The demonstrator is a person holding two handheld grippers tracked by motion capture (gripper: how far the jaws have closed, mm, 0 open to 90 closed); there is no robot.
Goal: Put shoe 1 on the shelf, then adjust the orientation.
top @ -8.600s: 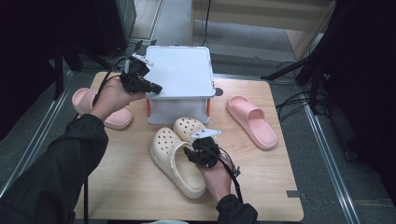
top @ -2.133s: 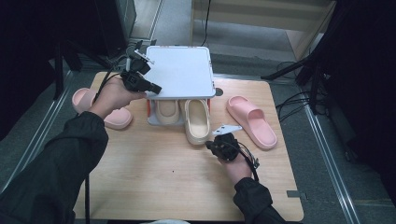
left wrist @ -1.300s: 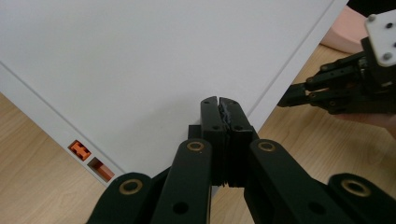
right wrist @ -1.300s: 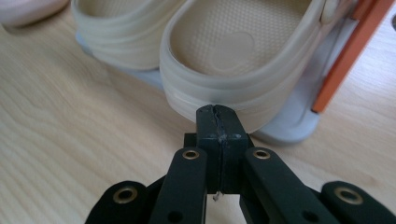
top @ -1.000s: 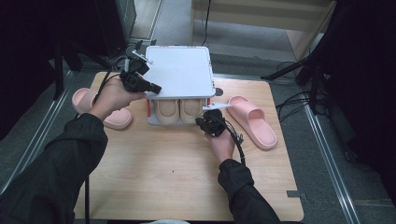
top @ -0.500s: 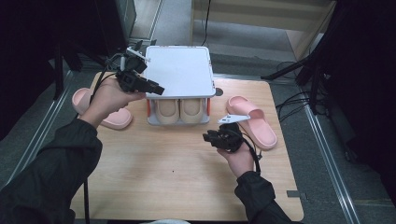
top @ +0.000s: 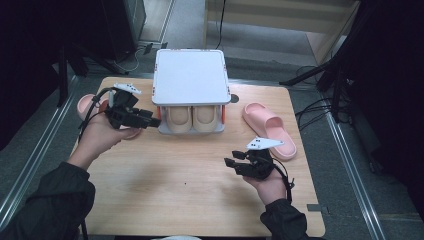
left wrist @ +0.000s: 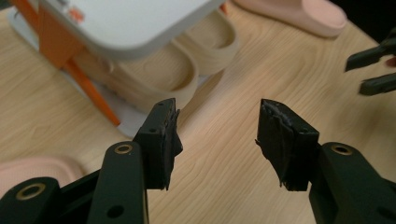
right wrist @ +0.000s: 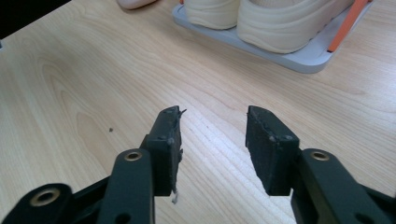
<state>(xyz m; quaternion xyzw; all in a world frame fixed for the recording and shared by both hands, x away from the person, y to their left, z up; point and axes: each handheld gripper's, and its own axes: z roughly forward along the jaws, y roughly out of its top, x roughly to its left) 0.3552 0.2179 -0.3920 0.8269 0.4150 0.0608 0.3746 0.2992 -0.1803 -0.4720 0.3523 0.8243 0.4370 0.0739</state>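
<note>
Beige clogs [top: 192,118] sit in the white rack [top: 189,77] just beyond the left tool [top: 154,121]; both tools, left and right [top: 229,163], have just been opening with nothing between them.

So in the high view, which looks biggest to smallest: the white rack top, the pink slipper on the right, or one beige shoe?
1. White rack top, clearly the largest.
2. Pink slipper on the right.
3. Beige shoe, though the rack top hides part of it, so its full size is unsure.

Light wooden table [top: 165,200], grey floor [top: 350,210] around it, wooden furniture [top: 280,15] behind, dim dark surroundings
</note>
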